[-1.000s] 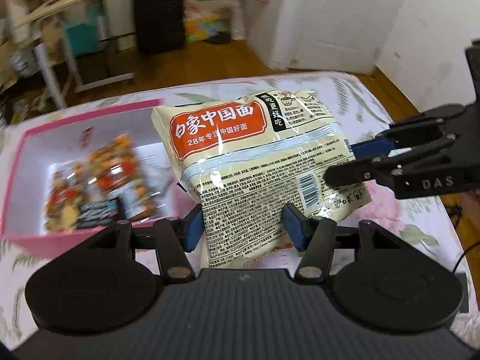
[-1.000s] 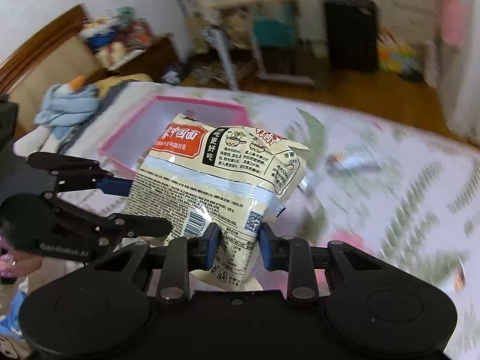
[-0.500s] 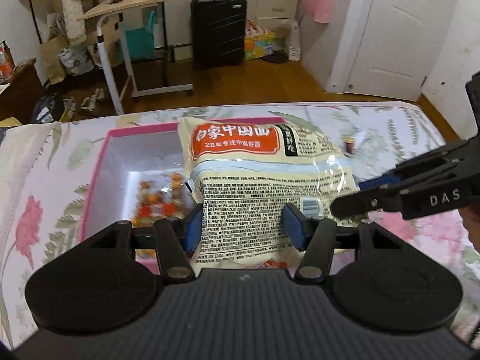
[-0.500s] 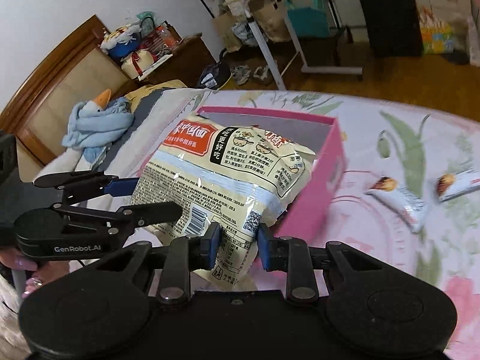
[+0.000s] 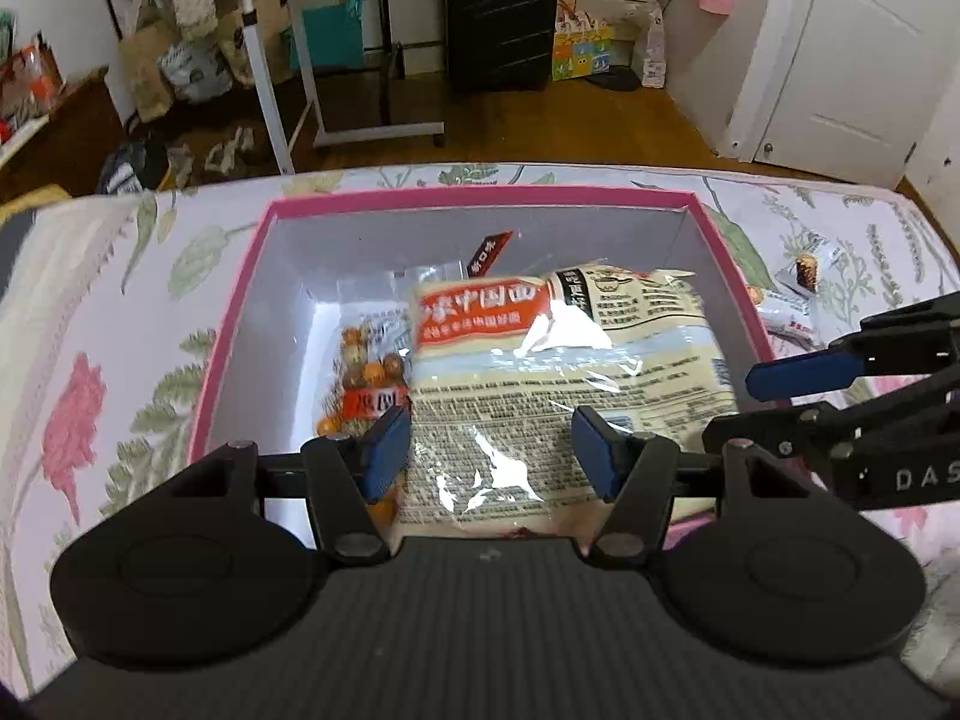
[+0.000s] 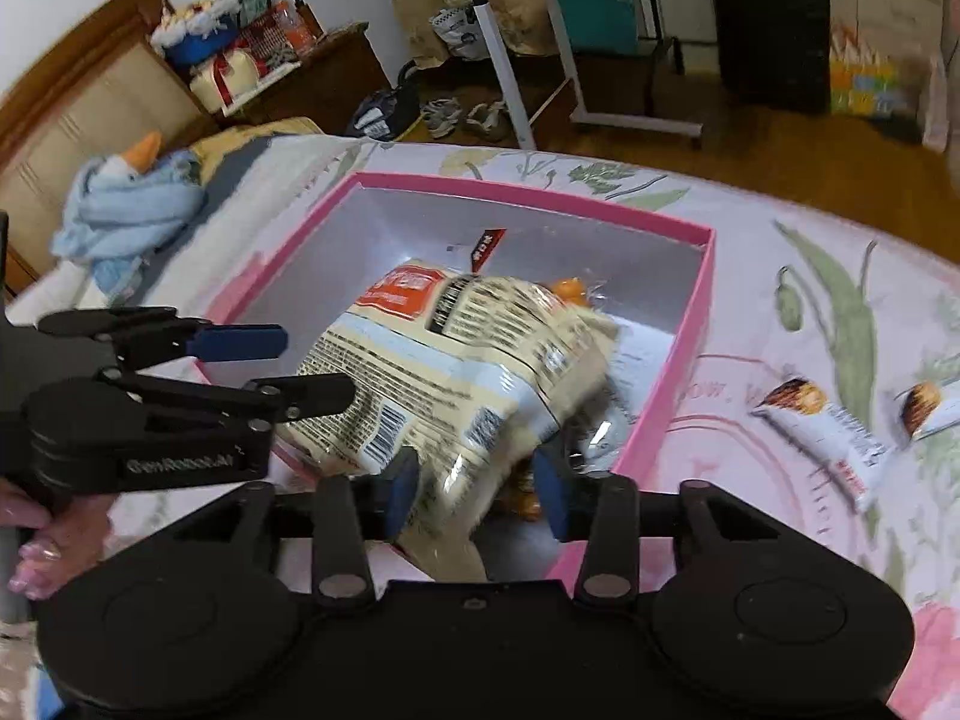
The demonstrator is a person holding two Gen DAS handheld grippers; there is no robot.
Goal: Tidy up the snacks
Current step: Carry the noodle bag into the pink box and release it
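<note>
From the left wrist view, the noodle packet [image 5: 570, 384] lies inside the pink box [image 5: 240, 312], toward its right side, on top of a clear bag of round snacks [image 5: 366, 372]; the box sits on the flowered bed cover [image 5: 90, 360]. The left gripper [image 5: 491, 450] has just been opening, and its blue pads stand spread on each side of the packet's near end with a small gap, so it is not pinching; the packet is between them but looks let go. The right gripper [image 5: 798, 396] pokes in from the right edge, partly cut off.

From the right wrist view, the packet [image 6: 456, 372] leans over the near wall of the box [image 6: 702, 300]; the right gripper [image 6: 474, 492] has just been opening too, and its pads are apart with the packet's corner loose between them. The left gripper [image 6: 300, 366] reaches in from the left, also spread. Two small snack bars [image 6: 822, 426] lie on the cover, outside the box.

The packet looks light, puffy and crinkly (the noodles inside would likely snap if squeezed hard); its shiny skin may slip, so the flat sealed edge seems the best place to grab.

This view is blurry on the packet; what lies under it is hidden.
</note>
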